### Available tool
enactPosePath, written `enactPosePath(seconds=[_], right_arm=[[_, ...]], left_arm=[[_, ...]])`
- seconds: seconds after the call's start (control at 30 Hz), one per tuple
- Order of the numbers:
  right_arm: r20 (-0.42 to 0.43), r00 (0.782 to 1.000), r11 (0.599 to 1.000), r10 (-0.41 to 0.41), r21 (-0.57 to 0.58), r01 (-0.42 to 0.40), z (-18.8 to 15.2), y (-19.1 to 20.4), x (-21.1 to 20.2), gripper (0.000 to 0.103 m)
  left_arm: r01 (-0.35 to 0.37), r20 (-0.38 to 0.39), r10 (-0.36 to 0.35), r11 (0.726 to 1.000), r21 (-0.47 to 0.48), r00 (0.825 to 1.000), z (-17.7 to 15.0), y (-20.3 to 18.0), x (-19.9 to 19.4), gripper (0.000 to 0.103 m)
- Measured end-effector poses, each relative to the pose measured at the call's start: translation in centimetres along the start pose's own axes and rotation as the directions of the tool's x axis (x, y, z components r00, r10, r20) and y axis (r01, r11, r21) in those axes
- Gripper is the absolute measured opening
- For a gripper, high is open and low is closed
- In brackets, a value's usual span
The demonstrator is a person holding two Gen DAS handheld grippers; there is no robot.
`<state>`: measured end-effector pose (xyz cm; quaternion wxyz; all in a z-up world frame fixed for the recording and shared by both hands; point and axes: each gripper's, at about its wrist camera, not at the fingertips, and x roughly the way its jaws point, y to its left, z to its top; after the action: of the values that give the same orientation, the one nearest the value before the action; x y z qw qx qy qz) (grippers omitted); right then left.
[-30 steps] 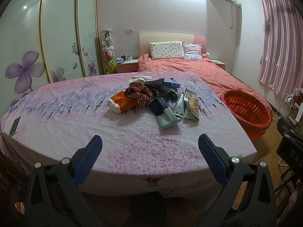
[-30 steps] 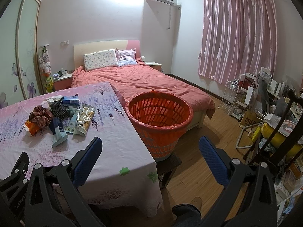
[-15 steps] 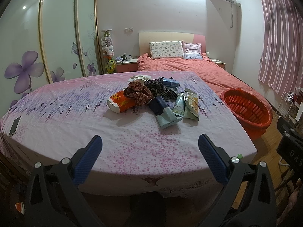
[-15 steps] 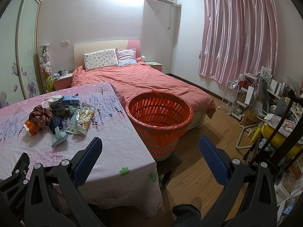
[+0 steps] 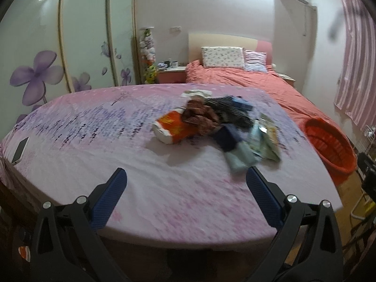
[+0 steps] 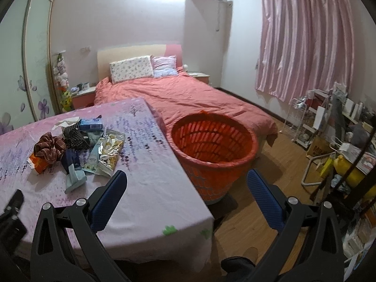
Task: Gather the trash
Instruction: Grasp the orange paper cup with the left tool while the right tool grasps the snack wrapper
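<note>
Left claw (image 5: 185, 177) nearer trash pile (image 5: 218, 127) | spread | view blurred, seemingly moving

Trash pile (image 6: 77, 150) on table (image 6: 145, 178), basket (image 6: 212, 155) right beside table

Table (image 5: 70, 155) w/ pink floral cloth: trash pile (image 5: 211, 127) centre-right, phone (image 5: 20, 150) at left edge.

Left wrist view faces the table (image 5: 70, 164) pile; right wrist view faces the basket (image 6: 211, 164), sharing both.
</note>
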<state>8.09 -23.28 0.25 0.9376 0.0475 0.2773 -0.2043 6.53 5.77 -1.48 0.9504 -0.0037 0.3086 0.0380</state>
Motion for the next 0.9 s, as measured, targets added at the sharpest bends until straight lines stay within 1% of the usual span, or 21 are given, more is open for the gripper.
enactPosePath(seconds=[0.13, 0.2, 0.23, 0.3, 0.37, 0.47, 0.53, 0.6, 0.67, 0.73, 0.77, 0.9], right_arm=[[-0.01, 0.998, 0.997, 0.055, -0.049, -0.055, 0.8, 2.0, 2.5, 0.101], [-0.037, 0.996, 0.994, 0.087, -0.059, -0.089, 1.2, 2.8, 3.7, 0.101], [-0.06, 0.991, 0.991, 0.117, -0.058, -0.12, 1.3, 3.3, 4.6, 0.1], [-0.107, 0.981, 0.984, 0.163, -0.046, -0.169, 1.7, 4.3, 6.2, 0.094], [-0.175, 0.959, 0.973, 0.223, -0.023, -0.23, 2.0, 5.3, 8.1, 0.083], [-0.232, 0.936, 0.961, 0.266, -0.013, -0.277, 2.5, 7.0, 10.3, 0.071], [-0.257, 0.924, 0.954, 0.283, -0.021, -0.298, 2.6, 8.1, 11.3, 0.065], [-0.278, 0.918, 0.952, 0.282, -0.036, -0.303, 2.6, 9.0, 11.9, 0.058], [-0.31, 0.906, 0.947, 0.287, -0.051, -0.317, 2.3, 9.7, 12.5, 0.054], [-0.344, 0.895, 0.944, 0.284, -0.062, -0.324, 1.7, 10.1, 13.1, 0.051], [-0.352, 0.893, 0.944, 0.279, -0.069, -0.322, 1.5, 10.4, 13.4, 0.047], [-0.348, 0.898, 0.945, 0.269, -0.086, -0.316, 1.3, 10.8, 13.7, 0.045]], left_arm=[[-0.032, -0.005, 0.032, 0.999, -0.024, 0.999, 1.6, 2.7, 2.6, 0.099], [-0.058, 0.002, 0.058, 0.998, -0.023, 0.998, 2.5, 3.9, 4.1, 0.099], [-0.069, 0.005, 0.069, 0.997, -0.019, 0.998, 2.8, 4.3, 4.8, 0.099], [-0.069, 0.004, 0.069, 0.998, -0.011, 0.998, 3.6, 4.9, 6.5, 0.099], [-0.06, -0.003, 0.06, 0.998, 0.008, 0.998, 4.3, 5.2, 8.2, 0.099], [-0.038, -0.029, 0.039, 0.998, 0.046, 0.999, 5.2, 5.2, 10.7, 0.098], [-0.013, -0.054, 0.016, 0.998, 0.06, 0.998, 5.4, 5.1, 12.2, 0.095], [0.01, -0.08, -0.005, 0.998, 0.066, 0.997, 5.6, 5.1, 13.4, 0.094], [0.041, -0.108, -0.033, 0.996, 0.077, 0.994, 5.6, 4.8, 14.6, 0.093], [0.052, -0.123, -0.041, 0.994, 0.093, 0.992, 5.6, 4.4, 15.5, 0.091], [0.059, -0.132, -0.044, 0.992, 0.111, 0.99, 5.5, 4.1, 16.0, 0.09], [0.058, -0.15, -0.036, 0.988, 0.144, 0.988, 5.7, 3.4, 17.4, 0.088]])
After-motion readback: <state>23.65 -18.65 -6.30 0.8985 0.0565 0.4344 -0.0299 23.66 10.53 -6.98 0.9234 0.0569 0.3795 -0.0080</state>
